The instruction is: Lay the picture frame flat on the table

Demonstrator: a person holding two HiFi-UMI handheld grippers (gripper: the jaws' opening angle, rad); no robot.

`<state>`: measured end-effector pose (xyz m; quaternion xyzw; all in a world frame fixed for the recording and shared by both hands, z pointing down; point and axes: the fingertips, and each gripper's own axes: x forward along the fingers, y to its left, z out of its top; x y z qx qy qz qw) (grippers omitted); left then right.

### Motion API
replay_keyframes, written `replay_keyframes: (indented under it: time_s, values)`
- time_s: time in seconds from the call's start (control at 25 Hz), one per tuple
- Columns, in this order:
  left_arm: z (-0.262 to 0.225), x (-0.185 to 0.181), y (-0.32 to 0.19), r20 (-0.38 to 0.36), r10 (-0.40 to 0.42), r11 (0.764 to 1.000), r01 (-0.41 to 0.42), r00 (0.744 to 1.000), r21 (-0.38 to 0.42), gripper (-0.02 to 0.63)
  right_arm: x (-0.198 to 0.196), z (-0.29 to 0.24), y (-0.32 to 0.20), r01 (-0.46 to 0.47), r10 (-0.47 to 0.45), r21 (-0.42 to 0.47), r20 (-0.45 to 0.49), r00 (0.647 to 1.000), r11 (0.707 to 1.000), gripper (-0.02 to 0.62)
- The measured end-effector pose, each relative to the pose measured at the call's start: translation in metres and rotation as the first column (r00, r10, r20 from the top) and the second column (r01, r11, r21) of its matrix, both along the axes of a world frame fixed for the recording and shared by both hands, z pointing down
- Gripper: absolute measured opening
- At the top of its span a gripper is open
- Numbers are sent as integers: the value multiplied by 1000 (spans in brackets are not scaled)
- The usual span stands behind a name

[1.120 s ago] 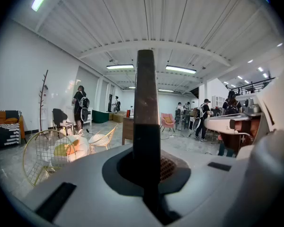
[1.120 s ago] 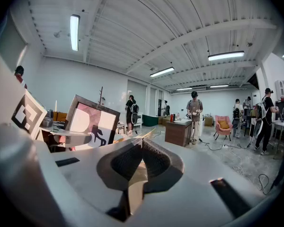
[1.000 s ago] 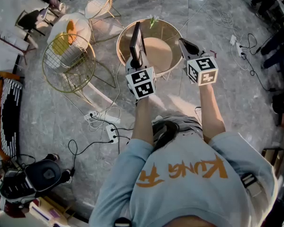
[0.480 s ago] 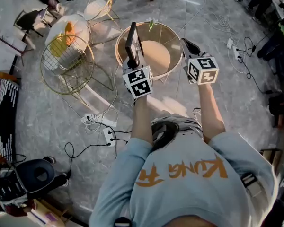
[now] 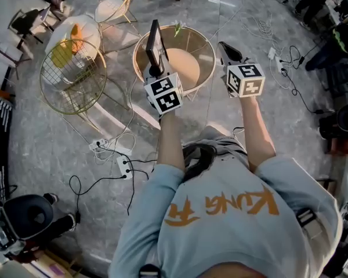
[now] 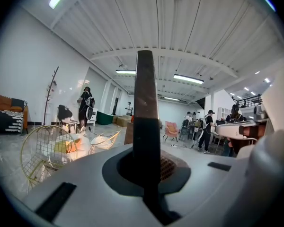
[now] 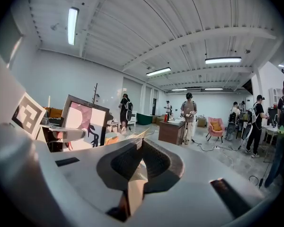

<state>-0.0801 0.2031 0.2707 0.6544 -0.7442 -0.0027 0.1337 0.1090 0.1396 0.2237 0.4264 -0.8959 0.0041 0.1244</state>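
Note:
The picture frame (image 5: 155, 44) is dark-edged and stands upright over the round table (image 5: 204, 42), which has a beige top and a gold wire rim. My left gripper (image 5: 156, 69) is shut on the frame's lower edge. In the left gripper view the frame (image 6: 146, 103) shows edge-on, rising from between the jaws. From the right gripper view its pink picture face (image 7: 84, 122) is visible at the left. My right gripper (image 5: 226, 51) hovers over the table's right rim, shut, with nothing held between its jaws (image 7: 132, 174).
A gold wire basket table (image 5: 69, 77) with a yellow item stands to the left. Power strips and cables (image 5: 119, 155) lie on the stone floor below the table. A dark wheeled machine (image 5: 23, 219) sits at lower left. Several people stand far off.
Both grippers and the frame have drifted slightly up and left in the head view. The frame stays upright in the left gripper's hold.

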Motion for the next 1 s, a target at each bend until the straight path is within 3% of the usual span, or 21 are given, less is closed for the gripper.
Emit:
replay_keyframes:
  time_s: [0.56,1.0]
  values:
    - [-27,-10,-15,9,-15,999,14,1000,47,28,-10,-22,-15,16,-17,21,23,1000,1000,-3]
    - [-12,-21,-44,10,-58,998,57,998,16,28,-21,-10,-54,48,-49,10,41,998,999,-3]
